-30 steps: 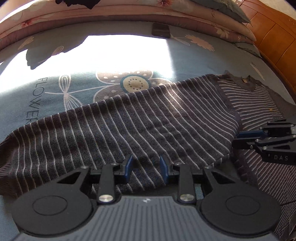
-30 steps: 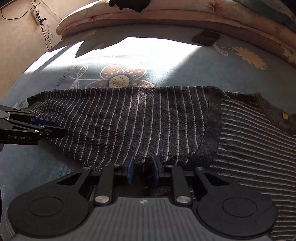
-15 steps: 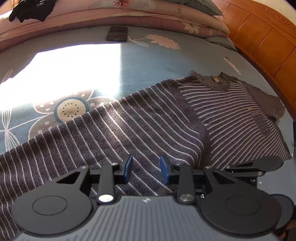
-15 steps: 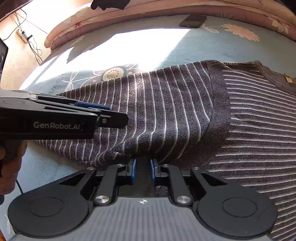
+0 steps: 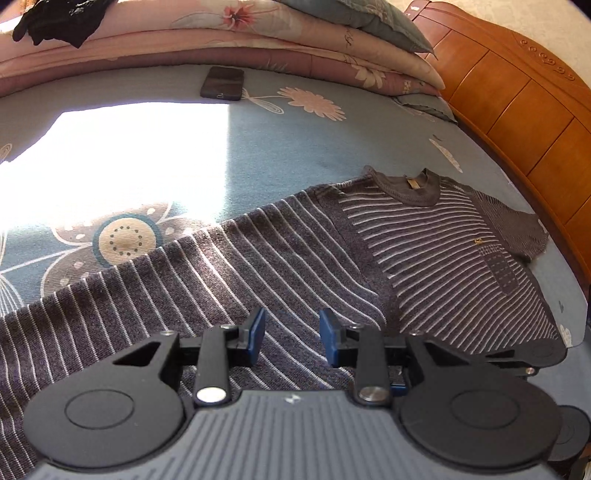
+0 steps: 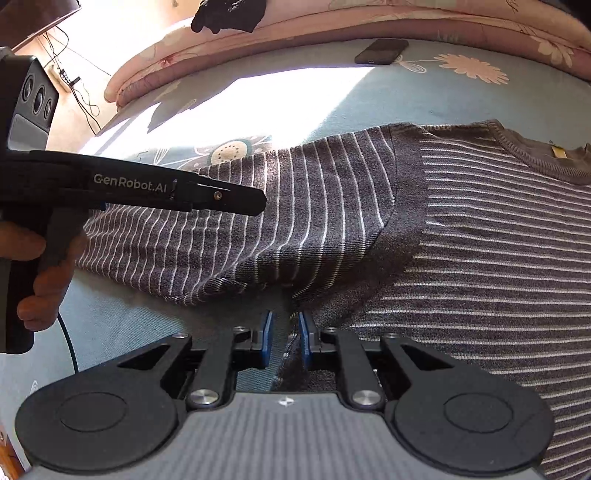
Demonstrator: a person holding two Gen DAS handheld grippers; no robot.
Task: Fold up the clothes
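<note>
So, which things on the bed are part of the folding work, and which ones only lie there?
Part of the job:
- striped sweater, spread flat on the bed
- its long sleeve
- left gripper, open above the sleeve
- right gripper, at the armpit fold

Just lying about:
- phone on the bedsheet
- black garment on the folded quilts
- headboard

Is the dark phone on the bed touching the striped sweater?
Apart. In the left wrist view, the phone lies near the folded quilts, and a broad stretch of bare bedsheet separates it from the sweater.
</note>
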